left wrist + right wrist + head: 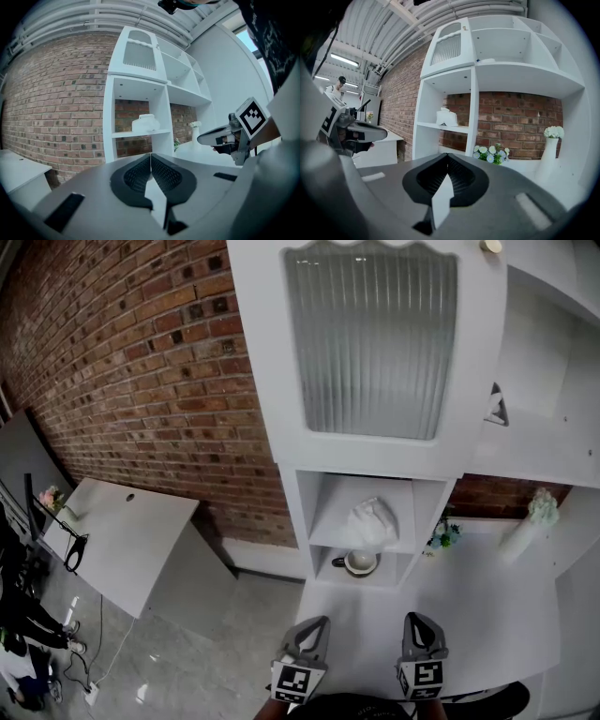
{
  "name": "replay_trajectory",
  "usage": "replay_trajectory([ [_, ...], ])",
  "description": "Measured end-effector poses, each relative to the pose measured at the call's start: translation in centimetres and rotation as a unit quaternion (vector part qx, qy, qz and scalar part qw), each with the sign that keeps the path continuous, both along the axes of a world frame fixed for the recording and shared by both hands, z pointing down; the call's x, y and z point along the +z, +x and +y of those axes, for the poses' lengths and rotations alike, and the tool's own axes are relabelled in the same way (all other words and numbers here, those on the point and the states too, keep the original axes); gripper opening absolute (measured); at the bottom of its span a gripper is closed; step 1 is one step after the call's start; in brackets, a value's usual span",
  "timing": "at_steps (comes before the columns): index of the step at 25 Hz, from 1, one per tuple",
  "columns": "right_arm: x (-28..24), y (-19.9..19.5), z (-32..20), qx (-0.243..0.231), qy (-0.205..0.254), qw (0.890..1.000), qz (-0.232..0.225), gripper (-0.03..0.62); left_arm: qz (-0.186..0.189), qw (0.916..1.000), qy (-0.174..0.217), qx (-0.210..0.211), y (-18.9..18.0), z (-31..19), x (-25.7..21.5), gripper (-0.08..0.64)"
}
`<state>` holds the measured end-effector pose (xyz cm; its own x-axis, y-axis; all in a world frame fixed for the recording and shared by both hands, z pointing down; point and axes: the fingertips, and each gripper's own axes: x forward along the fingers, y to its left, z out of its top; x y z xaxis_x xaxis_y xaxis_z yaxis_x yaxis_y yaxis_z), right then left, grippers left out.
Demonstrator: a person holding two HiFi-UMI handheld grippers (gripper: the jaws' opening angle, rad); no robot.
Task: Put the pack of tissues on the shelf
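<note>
White shelf (298, 521) with tissue pack (372, 523)

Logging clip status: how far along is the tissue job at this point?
Done, it seems: the pack of tissues sits on the shelf in the white cabinet. In hand: nothing. The left gripper and right gripper are both shut and empty, held back from the shelf. Left to do: apparently nothing.

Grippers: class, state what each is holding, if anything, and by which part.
Nothing is held. Left gripper and right gripper are both shut and empty; the pack of tissues sits on the shelf.
</note>
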<state>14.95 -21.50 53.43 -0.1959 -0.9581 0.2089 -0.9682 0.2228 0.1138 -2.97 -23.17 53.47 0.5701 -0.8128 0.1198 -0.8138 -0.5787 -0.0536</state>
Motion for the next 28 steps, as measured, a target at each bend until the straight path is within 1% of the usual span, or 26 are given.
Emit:
replay_trajectory([
  [5,-0.2,-0.4,-0.3,-0.006,0.004,1.0,0.002,0.005,-0.005,1.0,0.001,-0.006,-0.5,-0.1,0.1,0.011],
  [11,0.5,-0.9,-0.5,-0.015,-0.009,1.0,0.004,0.005,-0.012,0.9999,-0.004,-0.009,-0.6,-0.1,0.4,0.011],
  [17,0.3,-0.9,-0.8,-0.017,-0.001,1.0,0.009,0.005,-0.006,0.9999,-0.004,-0.012,-0.6,-0.3,0.3,0.011],
  [23,-0.3,-1.4,-1.0,-0.022,-0.005,1.0,0.002,0.005,-0.012,0.9999,-0.003,-0.007,-0.3,-0.4,0.7,0.011],
  [28,-0.3,-1.6,-1.2,-0.028,-0.002,1.0,0.005,0.005,-0.01,0.9998,-0.006,-0.016,-0.4,-0.7,0.7,0.011],
])
